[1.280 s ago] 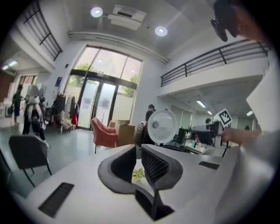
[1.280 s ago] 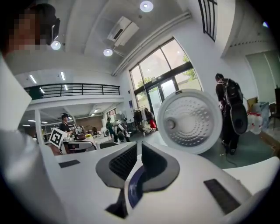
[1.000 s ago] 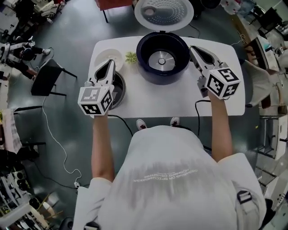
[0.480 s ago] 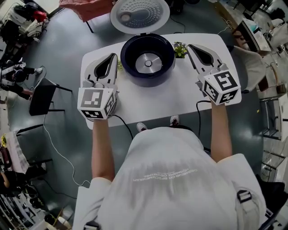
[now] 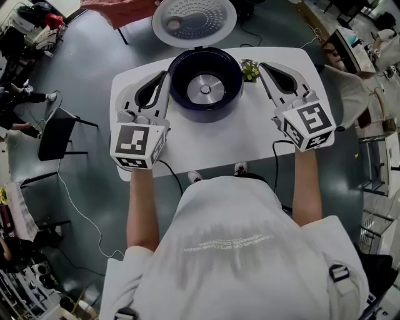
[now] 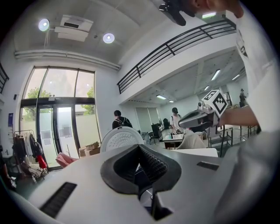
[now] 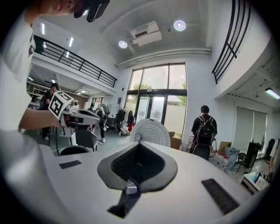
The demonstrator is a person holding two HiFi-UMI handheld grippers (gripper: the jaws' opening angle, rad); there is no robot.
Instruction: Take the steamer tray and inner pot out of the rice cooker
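Up at the top middle of the head view sits the rice cooker point(image 5: 206, 107), dark blue, on a white table point(image 5: 219, 140). Its lid point(image 5: 194, 19) is flipped open behind it, showing the dotted white underside. Looking down into the well, all you get is the bare round metal heating plate point(image 5: 205, 87), so the inner pot is already out.

The left gripper point(image 5: 164, 76) is just to the left of the cooker, tips close to its rim, and the right gripper point(image 5: 263, 65) mirrors it on the right side. A little green plant point(image 5: 250, 69) sits between the right gripper and the cooker wall.

Both grippers point roughly level. The left gripper view shows its jaws pressed together with nothing in them, just a sliver of the dark cooker behind. Same deal in the right gripper view: jaws closed and empty.

Over at the left of the right gripper view, a dark round rim point(image 7: 72, 150) sits below the other gripper. It could be the inner pot, but I can't really tell. The steamer tray I can't make out in any view.
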